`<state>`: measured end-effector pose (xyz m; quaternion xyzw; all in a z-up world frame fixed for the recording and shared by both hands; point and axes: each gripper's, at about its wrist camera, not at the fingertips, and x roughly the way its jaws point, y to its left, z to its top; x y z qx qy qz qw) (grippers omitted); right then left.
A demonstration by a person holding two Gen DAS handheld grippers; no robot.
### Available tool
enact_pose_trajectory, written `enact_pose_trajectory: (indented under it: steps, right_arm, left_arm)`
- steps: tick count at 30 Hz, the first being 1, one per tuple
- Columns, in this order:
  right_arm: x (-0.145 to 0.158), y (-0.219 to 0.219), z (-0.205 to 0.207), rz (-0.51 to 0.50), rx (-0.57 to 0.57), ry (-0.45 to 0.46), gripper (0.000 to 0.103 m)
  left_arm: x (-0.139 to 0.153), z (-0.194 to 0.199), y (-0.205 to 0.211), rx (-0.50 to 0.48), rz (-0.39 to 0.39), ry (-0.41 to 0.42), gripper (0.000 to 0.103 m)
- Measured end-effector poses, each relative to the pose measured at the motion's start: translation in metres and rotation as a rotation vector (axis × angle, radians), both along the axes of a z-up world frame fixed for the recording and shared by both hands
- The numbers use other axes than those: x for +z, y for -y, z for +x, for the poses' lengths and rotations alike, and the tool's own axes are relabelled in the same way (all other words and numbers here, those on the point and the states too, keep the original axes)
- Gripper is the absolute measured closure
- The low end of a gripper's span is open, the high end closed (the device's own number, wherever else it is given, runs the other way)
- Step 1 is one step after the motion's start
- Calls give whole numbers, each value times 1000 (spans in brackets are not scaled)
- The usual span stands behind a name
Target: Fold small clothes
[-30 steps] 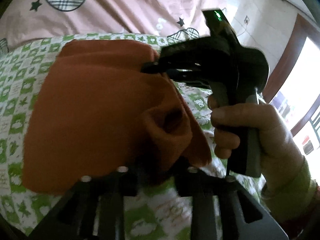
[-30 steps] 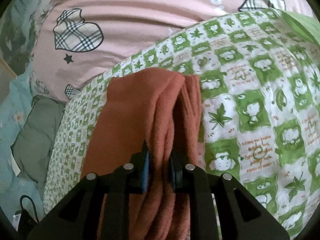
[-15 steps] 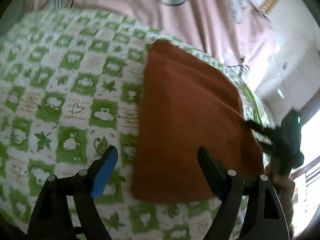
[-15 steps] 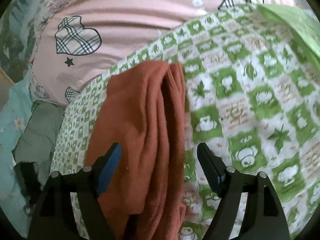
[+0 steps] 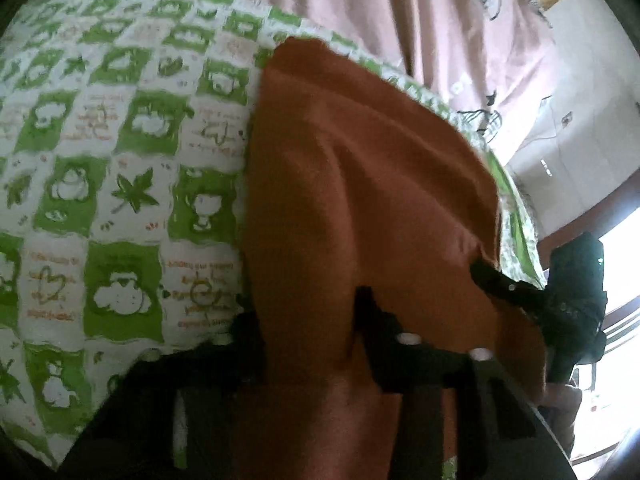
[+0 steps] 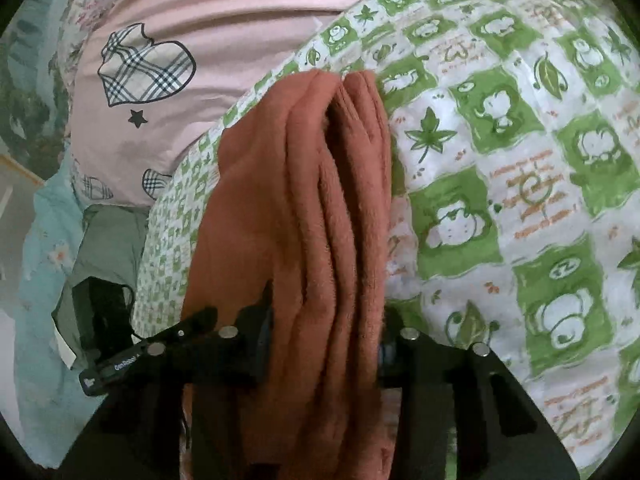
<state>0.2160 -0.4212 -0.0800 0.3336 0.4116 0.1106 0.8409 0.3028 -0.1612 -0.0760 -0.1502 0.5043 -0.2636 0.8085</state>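
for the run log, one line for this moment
stage: regrasp | left gripper: closed on orange cloth | right gripper: closed on it | surface: green checked blanket

One rust-orange folded garment [image 5: 360, 200]. One green-and-white checked quilt [image 5: 120, 200] beneath it. One pink bedsheet [image 6: 224, 40] with plaid hearts. Two claws: the left claw [image 5: 308, 320] and the right claw [image 6: 324, 336]. One grey-green cloth [image 6: 108, 236].

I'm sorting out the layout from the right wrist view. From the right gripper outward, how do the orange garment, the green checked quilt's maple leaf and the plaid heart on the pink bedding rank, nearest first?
1. Orange garment: bunched between the right gripper's fingers, centre.
2. Maple leaf on the green checked quilt: right of the garment.
3. Plaid heart on the pink bedding: upper left, farthest.
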Motion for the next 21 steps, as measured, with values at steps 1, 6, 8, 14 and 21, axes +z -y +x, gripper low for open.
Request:
enact_pose_trajectory:
  steps: [1,6,8,14,21]
  right_arm:
    - [4,-2,-2,-2,-1,9,73]
    - [22,-30,-14,-8,29,52,78]
    - [23,-48,-19,11,59,69,78]
    - [19,-117,-21,68,184,87,79]
    - [25,-184,-18,72,307,110,79]
  left_arm:
    - [4,-4,-2,5,-5,9,76]
    - [32,-38,-30,44,-20,72,79]
    - [41,-58,-52,81,-22,87,79]
    - [63,-105,-122,186,-16,112,80]
    - [90,-156,-189,268,21,171,80]
